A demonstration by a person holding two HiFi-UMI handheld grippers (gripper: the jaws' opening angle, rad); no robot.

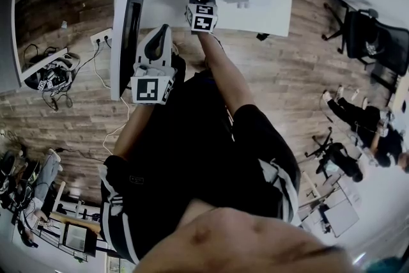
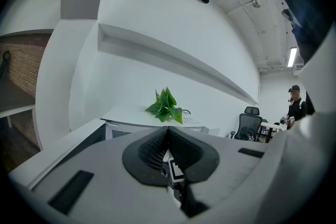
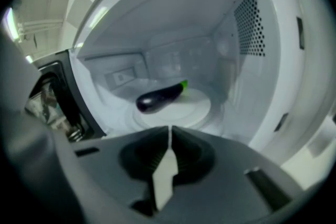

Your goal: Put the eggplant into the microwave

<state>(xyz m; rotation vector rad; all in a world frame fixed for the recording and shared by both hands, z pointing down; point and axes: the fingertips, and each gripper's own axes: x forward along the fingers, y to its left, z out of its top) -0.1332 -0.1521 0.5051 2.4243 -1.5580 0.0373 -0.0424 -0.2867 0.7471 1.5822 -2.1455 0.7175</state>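
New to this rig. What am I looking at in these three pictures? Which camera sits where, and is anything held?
There is no robot here. A person holds a two-jaw tool in each hand. The head view comes from a camera on the person's head, looking down at both tools. The marker cube on each is part of that tool. The other two pictures come from cameras riding on the tools, each looking along its own jaws.

The left tool has its jaws together and holds nothing. It faces a white counter with a green plant.

The right tool is also shut and empty. It points into the open microwave, where the eggplant lies on the white turntable.
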